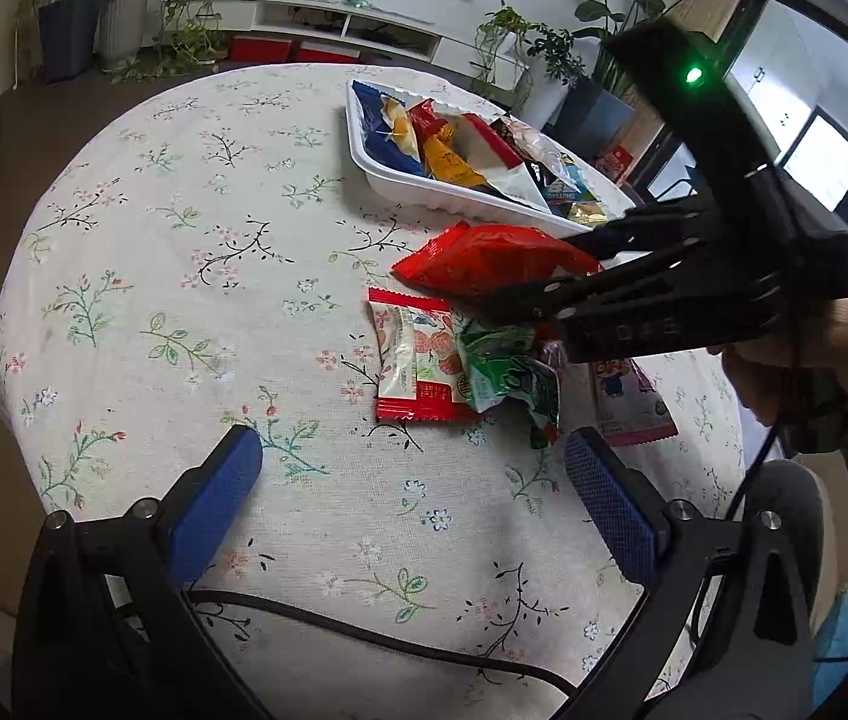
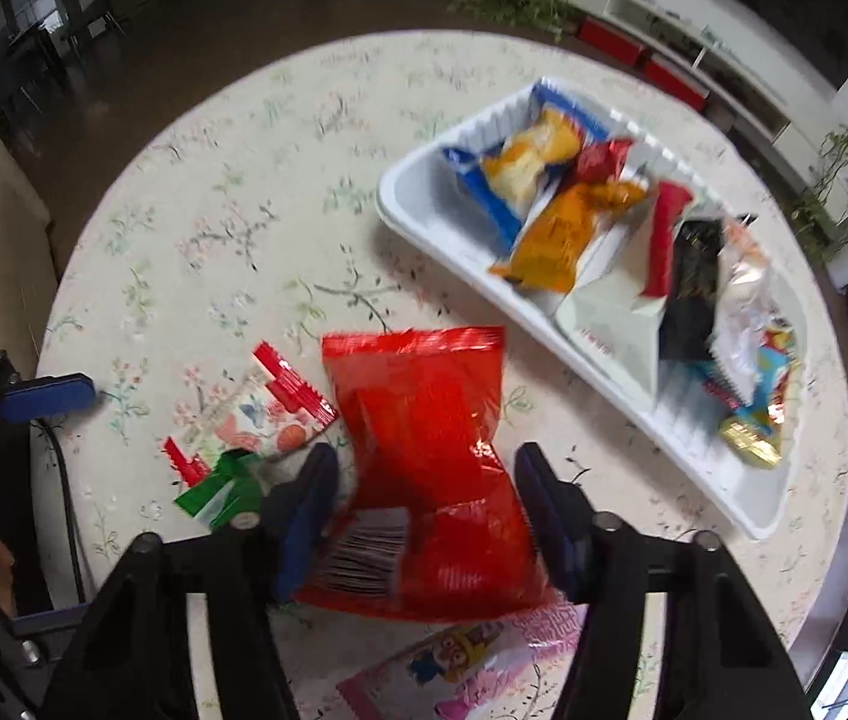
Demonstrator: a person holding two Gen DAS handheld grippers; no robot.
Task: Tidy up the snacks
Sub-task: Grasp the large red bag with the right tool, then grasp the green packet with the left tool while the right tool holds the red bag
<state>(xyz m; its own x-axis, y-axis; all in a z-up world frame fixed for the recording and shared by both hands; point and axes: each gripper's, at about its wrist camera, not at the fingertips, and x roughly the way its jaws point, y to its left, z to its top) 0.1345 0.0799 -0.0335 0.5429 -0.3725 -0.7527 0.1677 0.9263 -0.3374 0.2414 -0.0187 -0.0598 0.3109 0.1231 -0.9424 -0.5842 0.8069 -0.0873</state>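
Observation:
A red snack packet (image 2: 424, 396) sits between the blue pads of my right gripper (image 2: 424, 474). The pads press its sides and pinch it into a waist. From the left wrist view the same red snack packet (image 1: 484, 261) hangs just above the table in the right gripper (image 1: 532, 273), close to the white tray (image 1: 363, 162). The white tray (image 2: 399, 204) holds several wrapped snacks. My left gripper (image 1: 417, 480) is open over the tablecloth with nothing between its pads. A strawberry-print packet (image 1: 417, 360), a green packet (image 1: 508, 372) and a pink cartoon packet (image 1: 634, 414) lie on the cloth.
The round table has a floral cloth (image 1: 183, 300). A black cable (image 1: 363, 636) runs across it near the left gripper. A person's hand (image 1: 814, 360) holds the right gripper. Potted plants and a low white shelf stand beyond the table. The table edge lies right behind the tray.

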